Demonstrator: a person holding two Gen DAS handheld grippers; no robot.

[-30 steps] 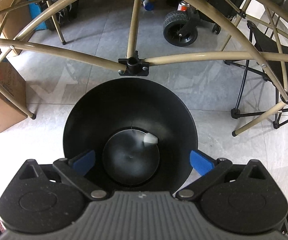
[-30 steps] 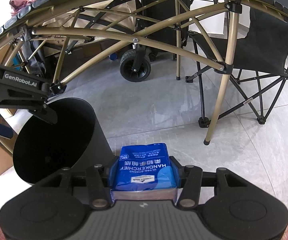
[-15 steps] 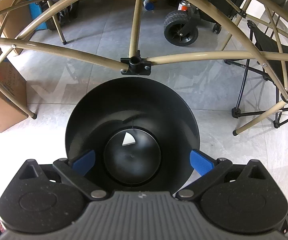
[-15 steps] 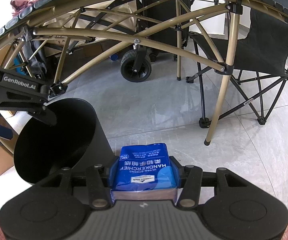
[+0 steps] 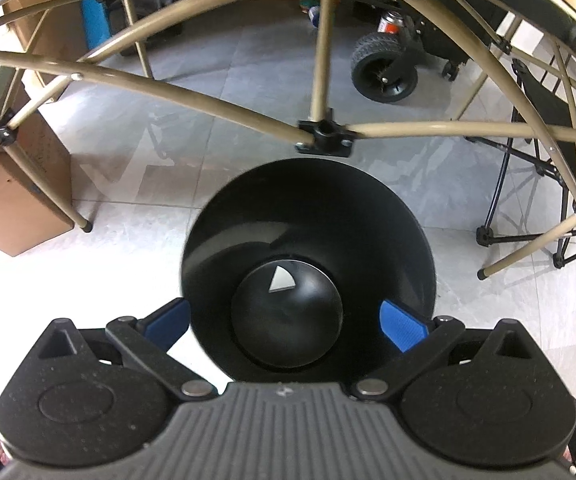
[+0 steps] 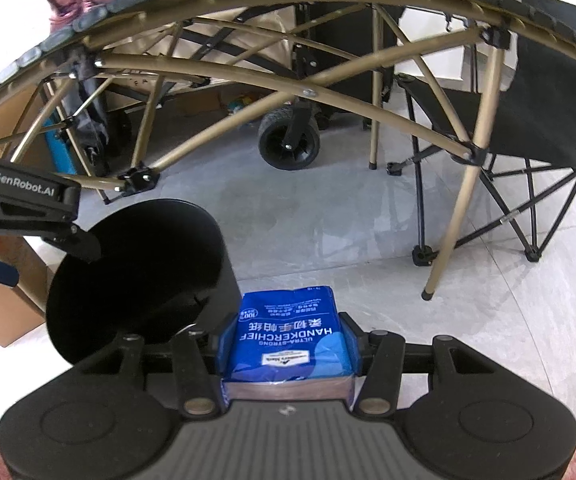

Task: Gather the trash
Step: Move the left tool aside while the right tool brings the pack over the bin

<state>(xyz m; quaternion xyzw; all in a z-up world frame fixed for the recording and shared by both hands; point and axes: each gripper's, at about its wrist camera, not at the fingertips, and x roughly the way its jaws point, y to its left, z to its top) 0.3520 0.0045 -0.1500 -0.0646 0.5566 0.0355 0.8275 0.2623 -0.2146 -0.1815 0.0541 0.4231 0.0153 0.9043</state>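
Nearest the right wrist camera, the right tool is clenched on a blue pack of handkerchief tissues, one finger pressed to each long side. The pack lies flat and square between them, printed face up; that even side grip probably keeps it from slipping until it is over the bin. It hangs just beside the near right edge of the black trash bin, not yet above the mouth, with the tool angled down at the floor.

The left tool is released, its blue pads spread wide with nothing between them. It points steeply down into the bin, which stands upright on the grey tiled floor. At the bottom of the bin lies a small white wedge-shaped scrap (paper, by the look of it; too small to be sure). In the right wrist view the left tool sits over the bin's far left rim, which leaves the near side of the mouth free for the pack.

Beyond the bin run the tan metal struts of a folding frame. Farther back stand a black wheel and a black folding chair.
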